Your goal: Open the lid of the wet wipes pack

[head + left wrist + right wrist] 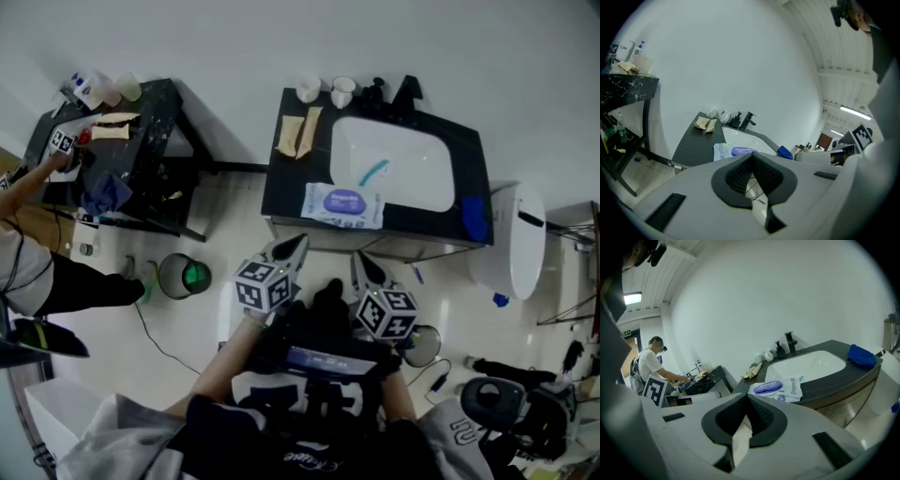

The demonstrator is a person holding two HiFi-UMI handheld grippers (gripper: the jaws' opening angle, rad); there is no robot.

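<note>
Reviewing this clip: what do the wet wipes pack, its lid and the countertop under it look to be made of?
Wet wipes pack: probably soft plastic film; white, printed, slightly crinkled at the edges. Lid: likely rigid plastic; a smooth purple oval raised off the film. Countertop: a dark, matte, flat slab; stone or laminate, the look leaves it open.

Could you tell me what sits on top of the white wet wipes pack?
Only a purple oval lid, lying flat on the white wet wipes pack. The opening and wipes beneath it are covered, so they cannot be seen.
</note>
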